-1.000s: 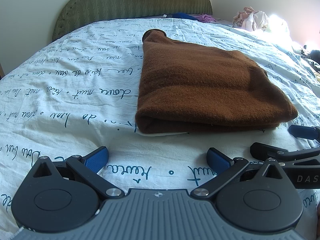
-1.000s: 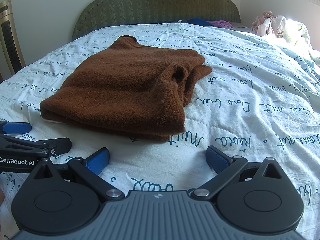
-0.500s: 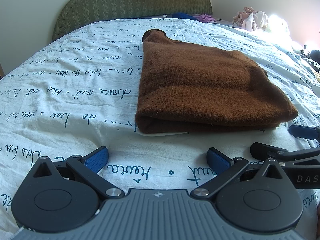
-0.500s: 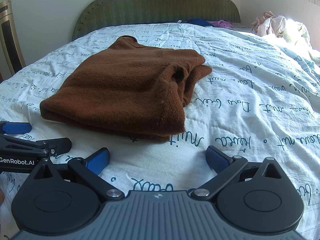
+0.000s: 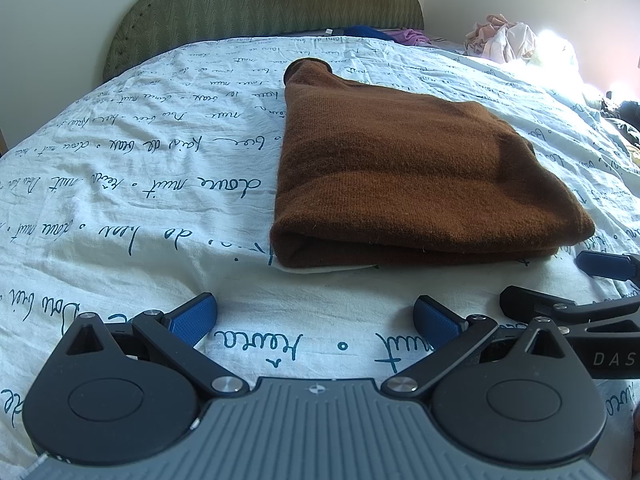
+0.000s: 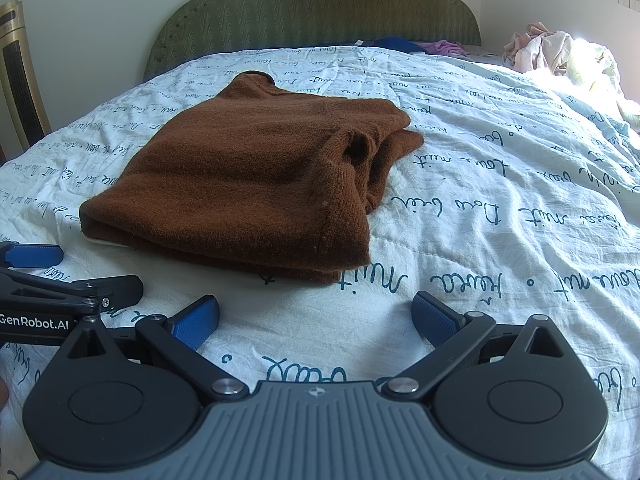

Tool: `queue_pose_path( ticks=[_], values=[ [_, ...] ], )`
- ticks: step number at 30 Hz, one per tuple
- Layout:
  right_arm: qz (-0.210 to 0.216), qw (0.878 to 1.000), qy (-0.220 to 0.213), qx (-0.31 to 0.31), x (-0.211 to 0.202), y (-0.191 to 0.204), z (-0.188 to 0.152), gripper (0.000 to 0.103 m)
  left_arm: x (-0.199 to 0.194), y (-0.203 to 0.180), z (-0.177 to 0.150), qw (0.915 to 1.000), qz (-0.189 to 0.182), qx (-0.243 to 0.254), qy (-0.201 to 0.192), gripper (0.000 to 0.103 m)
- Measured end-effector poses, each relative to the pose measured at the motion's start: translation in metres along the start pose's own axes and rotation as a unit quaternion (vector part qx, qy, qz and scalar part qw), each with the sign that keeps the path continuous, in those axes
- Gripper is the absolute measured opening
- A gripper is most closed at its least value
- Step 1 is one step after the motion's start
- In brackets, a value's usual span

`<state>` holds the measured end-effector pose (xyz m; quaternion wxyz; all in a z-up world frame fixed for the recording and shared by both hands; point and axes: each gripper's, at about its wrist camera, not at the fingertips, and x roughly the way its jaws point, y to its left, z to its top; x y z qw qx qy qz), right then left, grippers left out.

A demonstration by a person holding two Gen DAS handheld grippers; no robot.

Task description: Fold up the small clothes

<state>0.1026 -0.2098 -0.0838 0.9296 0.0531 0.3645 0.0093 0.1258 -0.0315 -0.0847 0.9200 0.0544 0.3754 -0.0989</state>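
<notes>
I see a brown sweater [image 5: 416,176] lying folded on the bed [image 5: 140,200], on a white cover printed with dark teal handwriting. From the left wrist view its rounded folded edge faces me and its collar points toward the green padded headboard [image 5: 260,0]; a thin strip of white fabric [image 5: 320,269] peeks out under the near edge. From the right wrist view the same sweater sits ahead and to the left, with a sleeve opening and loose layers bunched at its right side. My left gripper [image 5: 314,316] rests low over the bed cover just short of the sweater, its blue-padded fingers [image 5: 192,316] spread wide and holding nothing. My right gripper [image 6: 316,316] is likewise released, its fingers [image 6: 434,318] apart over bare cover near the sweater's front corner, not touching it. Each gripper shows at the edge of the other's view, so the two sit side by side, near each other. Farther off, a heap of pale clothes [image 6: 540,52] lies at the far right of the bed in bright sunlight, and blue and purple garments [image 5: 384,34] sit by the headboard.
</notes>
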Motion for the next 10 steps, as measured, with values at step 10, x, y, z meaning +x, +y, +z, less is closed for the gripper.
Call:
queue_pose_path(
  ticks=[10],
  values=[
    [-0.001,1.0,0.0,0.0,-0.0008,-0.0005,0.0004,0.103,-0.0006,0.0036,-0.001,1.0,-0.005,-0.006,-0.005,0.103]
  ],
)
